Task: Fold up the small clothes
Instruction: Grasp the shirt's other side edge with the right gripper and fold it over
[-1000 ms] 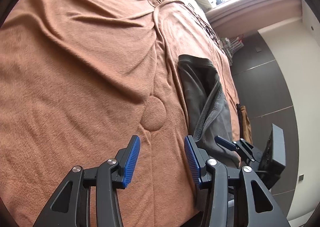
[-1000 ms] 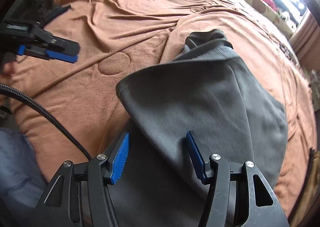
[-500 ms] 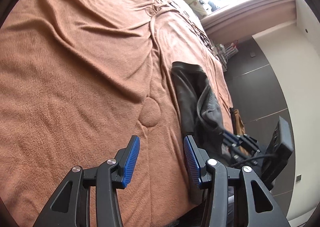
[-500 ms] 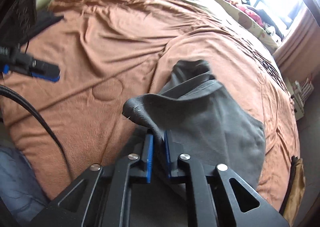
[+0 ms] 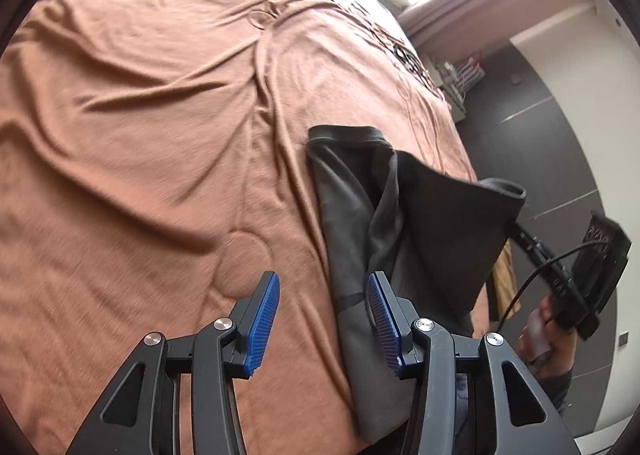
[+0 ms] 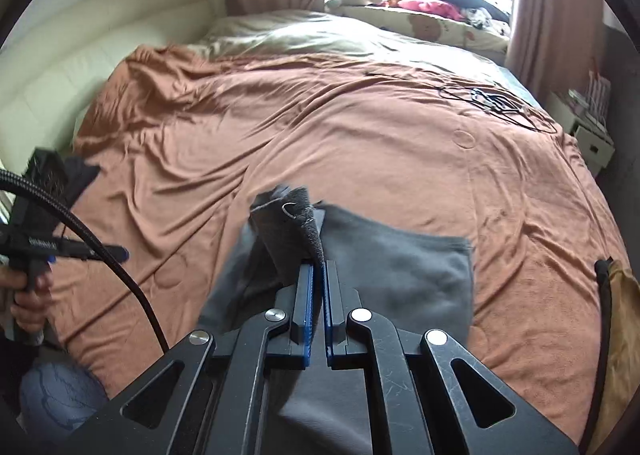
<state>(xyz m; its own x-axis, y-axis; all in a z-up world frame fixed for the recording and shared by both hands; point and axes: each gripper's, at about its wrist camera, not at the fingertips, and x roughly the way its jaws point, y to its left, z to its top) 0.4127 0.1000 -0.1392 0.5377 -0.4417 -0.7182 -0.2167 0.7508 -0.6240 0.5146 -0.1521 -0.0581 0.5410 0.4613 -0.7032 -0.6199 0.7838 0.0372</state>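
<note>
A dark grey garment (image 5: 352, 207) lies on the brown bedspread (image 5: 140, 127) near the bed's front edge. My right gripper (image 6: 316, 267) is shut on a corner of the dark grey garment (image 6: 400, 263) and holds that flap lifted off the bed. In the left wrist view the raised flap (image 5: 452, 227) stands up at the right, with the right gripper (image 5: 520, 231) pinching it. My left gripper (image 5: 322, 319) hovers open over the bedspread, just left of the garment's near edge, with nothing between its blue pads.
Pillows and soft toys (image 6: 420, 3) lie by the window at the far end. Thin black cables (image 6: 492, 99) rest on the bedspread's far right. A padded headboard (image 6: 80, 55) runs along the left. A hand (image 6: 28, 295) holds the left gripper's handle. A tan bag (image 6: 620, 335) hangs off the right edge.
My right gripper shut on the garment's corner and lifted it upward, raising a flap. The left gripper stayed open and shifted only slightly.
</note>
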